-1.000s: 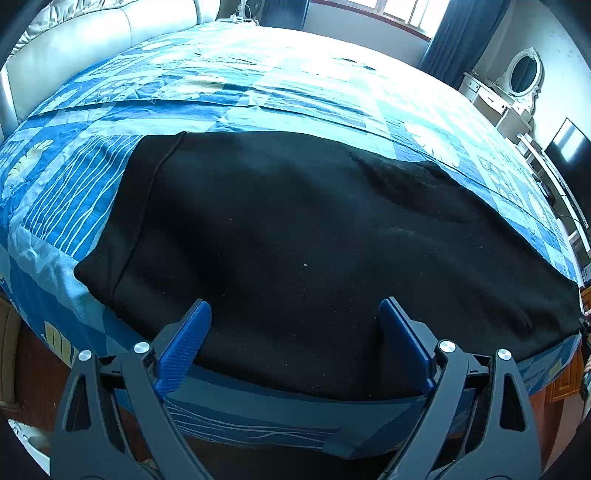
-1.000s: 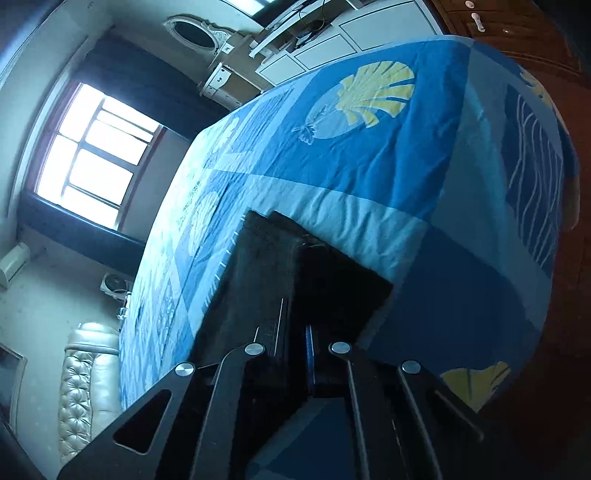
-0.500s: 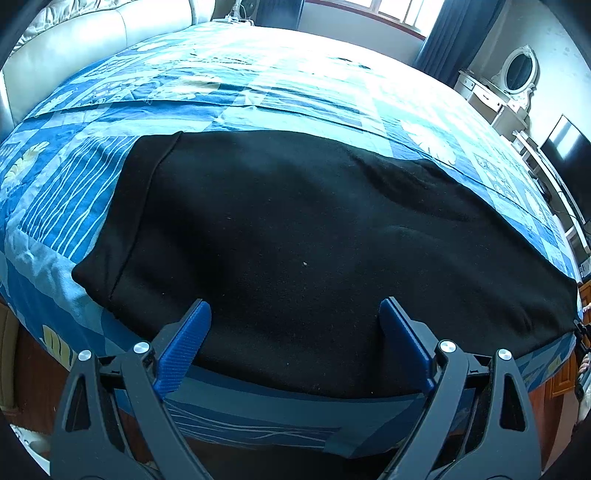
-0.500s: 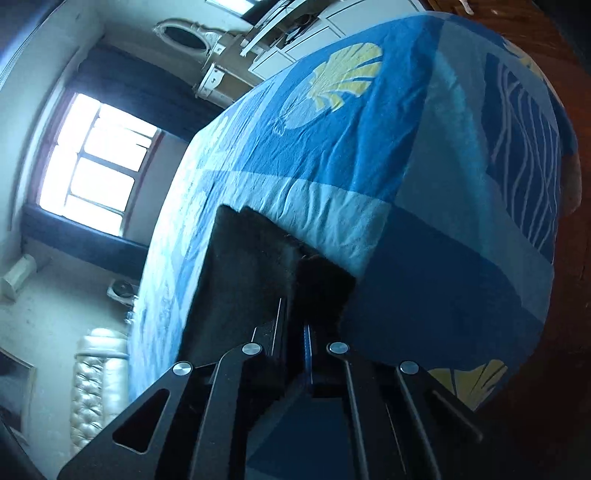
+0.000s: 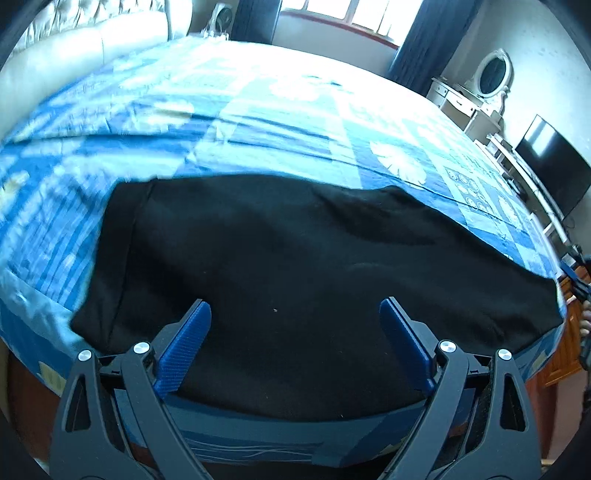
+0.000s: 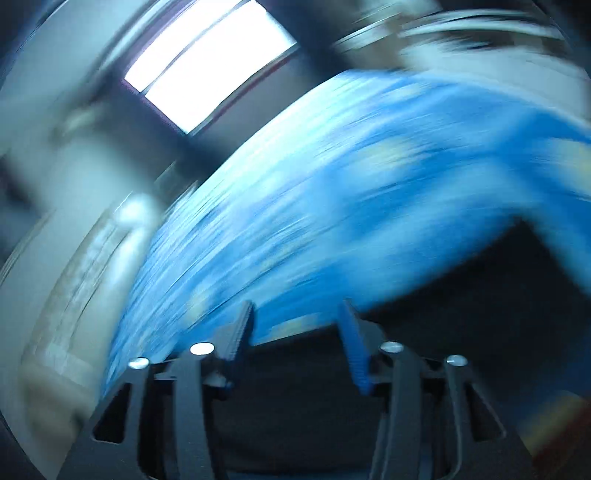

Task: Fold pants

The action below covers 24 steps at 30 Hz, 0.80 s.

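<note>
Left wrist view: black pants (image 5: pixel 295 266) lie spread flat across the lower half of the frame on a blue patchwork bedspread (image 5: pixel 258 110), reaching from lower left to the right edge, with a seamed band running down their left end and a soft ridge in the cloth right of centre. The left gripper (image 5: pixel 295 343) sits at the bottom centre, jaws spread wide, blue pads (image 5: pixel 184 347) on either side of the near hem, nothing held between them; whether the tips touch the cloth cannot be told. A cream tufted headboard (image 5: pixel 92 33) fills the upper left, a window (image 5: pixel 354 14) with dark curtains the top, a white dresser with an oval mirror (image 5: pixel 495 72) the upper right, a dark TV screen (image 5: pixel 550 162) at the right edge. The right gripper (image 5: pixel 578 280) shows small and partly cut off at the far right, beside the pants' right end. Right wrist view: heavily motion-blurred. The right gripper (image 6: pixel 295 328) sits at the bottom centre, jaws parted, nothing gripped; a dark mass, likely the pants (image 6: pixel 480 295), occupies the lower right; the smeared blue bedspread (image 6: pixel 332 184) crosses the middle, a bright window (image 6: pixel 207 62) at the upper left.
</note>
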Each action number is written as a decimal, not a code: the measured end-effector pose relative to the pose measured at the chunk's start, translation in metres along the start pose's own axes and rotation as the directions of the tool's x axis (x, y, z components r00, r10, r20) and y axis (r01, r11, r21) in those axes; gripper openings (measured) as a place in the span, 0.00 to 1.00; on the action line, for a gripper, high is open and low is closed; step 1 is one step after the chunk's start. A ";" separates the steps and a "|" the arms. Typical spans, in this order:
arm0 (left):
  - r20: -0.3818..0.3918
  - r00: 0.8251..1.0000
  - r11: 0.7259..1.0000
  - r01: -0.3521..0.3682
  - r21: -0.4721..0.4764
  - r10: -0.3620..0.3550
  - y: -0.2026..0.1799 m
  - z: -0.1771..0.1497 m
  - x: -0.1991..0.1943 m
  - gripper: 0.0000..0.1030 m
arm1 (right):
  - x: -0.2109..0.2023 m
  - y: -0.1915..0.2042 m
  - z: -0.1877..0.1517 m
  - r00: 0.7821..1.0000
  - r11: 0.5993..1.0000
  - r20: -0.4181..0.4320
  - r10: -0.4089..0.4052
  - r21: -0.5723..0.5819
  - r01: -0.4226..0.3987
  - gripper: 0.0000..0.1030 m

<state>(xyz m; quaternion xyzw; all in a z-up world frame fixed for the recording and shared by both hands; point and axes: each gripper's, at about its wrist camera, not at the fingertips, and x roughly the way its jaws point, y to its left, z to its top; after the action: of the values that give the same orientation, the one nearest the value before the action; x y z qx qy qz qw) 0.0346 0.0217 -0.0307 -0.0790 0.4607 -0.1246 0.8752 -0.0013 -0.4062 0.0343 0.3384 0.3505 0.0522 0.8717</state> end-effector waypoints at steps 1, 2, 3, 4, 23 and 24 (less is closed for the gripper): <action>-0.016 1.000 1.000 0.011 -0.020 -0.011 0.004 0.000 0.005 0.90 | 0.028 0.019 0.002 0.997 0.997 -0.064 0.051 -0.046 -0.054 0.57; -0.040 0.999 0.999 0.019 -0.046 -0.021 0.008 -0.001 0.011 0.90 | 0.069 0.046 0.002 0.983 0.986 -0.158 0.097 -0.116 -0.116 0.57; -0.050 0.998 0.998 0.023 -0.059 -0.026 0.011 -0.002 0.014 0.90 | 0.095 0.063 -0.002 0.973 0.977 -0.209 0.095 -0.166 -0.131 0.57; -0.050 0.998 0.998 0.025 -0.062 -0.028 0.012 -0.003 0.015 0.90 | 0.120 0.078 -0.004 0.964 0.968 -0.254 0.085 -0.210 -0.141 0.57; -0.066 0.997 0.996 -0.042 0.077 0.047 -0.004 -0.011 0.025 0.97 | 0.307 0.182 -0.045 0.801 0.876 -0.595 -0.072 -0.421 -0.234 0.15; -0.065 0.997 0.996 -0.046 0.083 0.052 -0.005 -0.011 0.025 0.97 | 0.307 0.185 -0.045 0.808 0.869 -0.581 -0.093 -0.443 -0.219 0.14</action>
<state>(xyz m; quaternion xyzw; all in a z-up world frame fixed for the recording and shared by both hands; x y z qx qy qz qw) 0.0381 0.0097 -0.0554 -0.0279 0.4861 -0.1242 0.8646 0.2263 -0.1390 -0.0502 0.0852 0.5647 0.2707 0.7750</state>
